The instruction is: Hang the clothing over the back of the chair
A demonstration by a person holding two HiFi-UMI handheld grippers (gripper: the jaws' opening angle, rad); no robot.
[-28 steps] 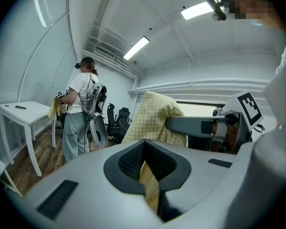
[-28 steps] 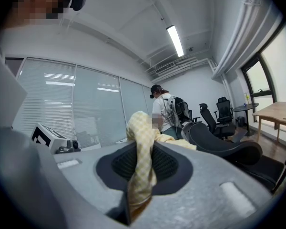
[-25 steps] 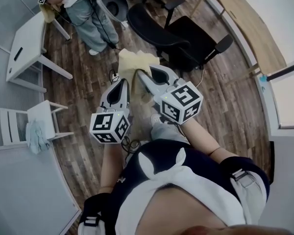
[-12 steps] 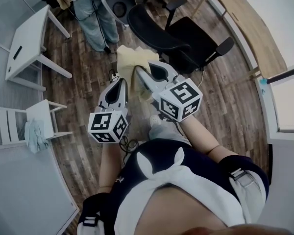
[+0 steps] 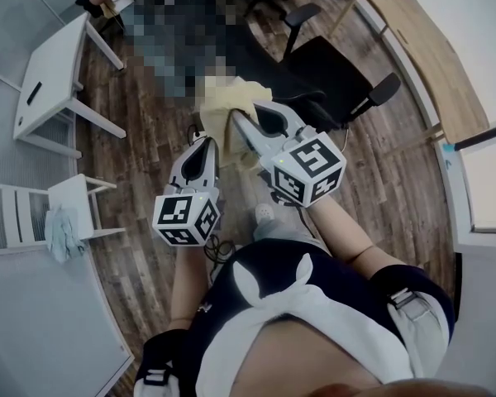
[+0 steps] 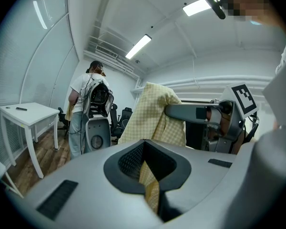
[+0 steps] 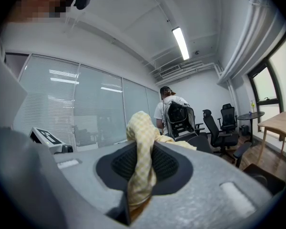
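A pale yellow checked garment hangs bunched between my two grippers above the wooden floor. In the head view my left gripper is shut on its lower edge. My right gripper is shut on its upper fold. The left gripper view shows cloth pinched in the jaws and the rest of the garment draped from the right gripper. A fold of fabric is clamped between the jaws in the right gripper view. The black office chair stands just beyond the garment, its back partly hidden.
A person with a backpack stands behind the chair. A white table is at the far left, with a small white chair holding a bluish cloth nearer. A wooden desk runs along the right. More office chairs stand by the window.
Both grippers have carried the garment a little forward toward the black chair. Both grips are unchanged.
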